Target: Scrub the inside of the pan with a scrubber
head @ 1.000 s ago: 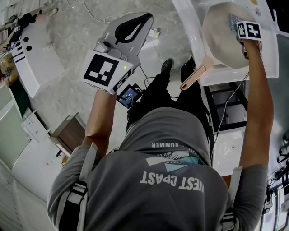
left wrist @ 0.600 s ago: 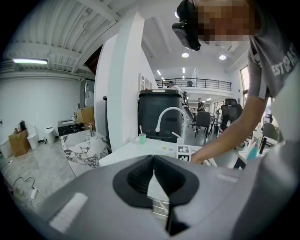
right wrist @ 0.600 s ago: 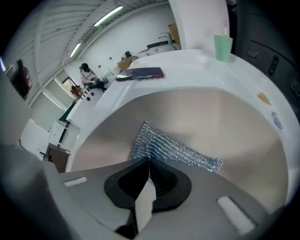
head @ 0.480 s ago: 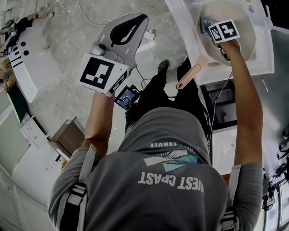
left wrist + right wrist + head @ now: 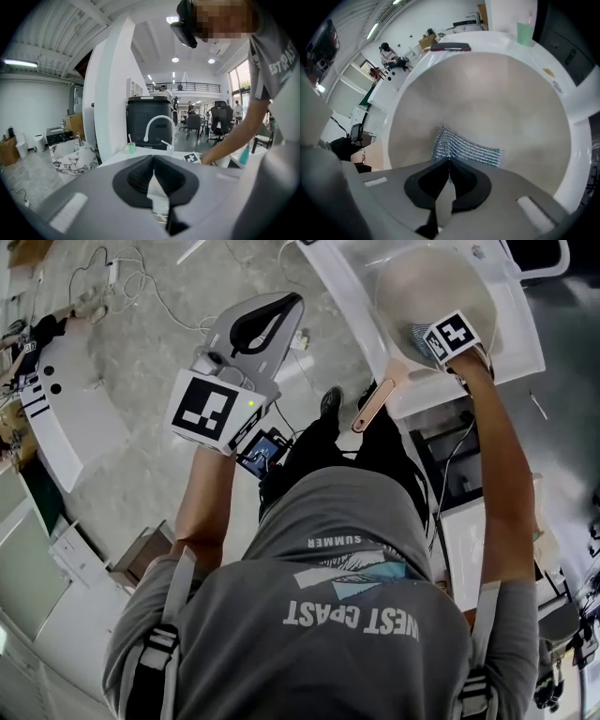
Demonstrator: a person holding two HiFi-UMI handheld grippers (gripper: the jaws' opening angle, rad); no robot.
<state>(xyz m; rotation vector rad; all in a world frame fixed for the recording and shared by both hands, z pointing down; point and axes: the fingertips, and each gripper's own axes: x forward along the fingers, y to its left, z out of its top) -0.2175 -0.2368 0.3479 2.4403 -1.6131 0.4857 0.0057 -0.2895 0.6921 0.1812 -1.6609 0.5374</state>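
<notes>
The right tongs [image 5: 449, 163] pinch one long edge of the scrubber [image 5: 468, 148], a silvery mesh strip lying flat on the floor of the pan [image 5: 497, 93]. Its long axis runs crosswise to the tongs, left to right. In the head view the pan's handle [image 5: 373, 401] points down-left toward the person, past the rim of the white basin [image 5: 352, 310]. The left tongs [image 5: 153, 165] are pressed together on nothing, well apart from the pan, above the floor [image 5: 141, 362].
</notes>
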